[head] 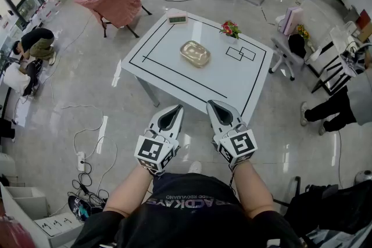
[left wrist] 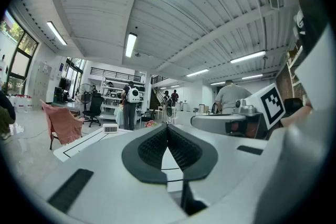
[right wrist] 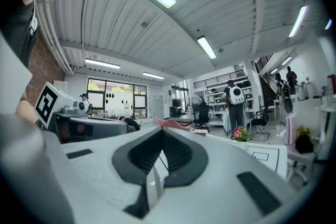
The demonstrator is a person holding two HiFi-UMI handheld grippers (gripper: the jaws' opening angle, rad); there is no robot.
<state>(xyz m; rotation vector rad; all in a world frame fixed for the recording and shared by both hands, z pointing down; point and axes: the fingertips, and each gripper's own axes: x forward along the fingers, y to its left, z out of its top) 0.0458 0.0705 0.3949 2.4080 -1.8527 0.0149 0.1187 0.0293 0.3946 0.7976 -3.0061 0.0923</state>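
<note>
1. You hold two grippers close to your body, side by side and apart from each other. Your left gripper (head: 172, 111) has its grey jaws pressed together, the ribbed black pads meeting with nothing between them. Your right gripper (head: 217, 106) is closed and empty in the same way.
2. Each gripper carries one cube with black-and-white square markers: two cubes in all. The print on your dark shirt is upside down and cannot be read.
3. Ahead of the jaw tips stands one white, square-topped table (head: 174, 75), well apart from both grippers. Black tape lines (head: 174, 71) mark a large outline on it, and two small taped boxes (head: 240, 54) sit side by side near the right edge.
4. One shiny golden dish (head: 195, 53), a rounded rectangle, lies near the table's middle, inside the large outline.
5. At the far edge are one small white clock (head: 177, 18), digits too small to read, and one bunch of red and yellow flowers (head: 231, 28).
6. Beyond the table, one pink cloth (head: 116, 4) is draped over a frame.
</note>
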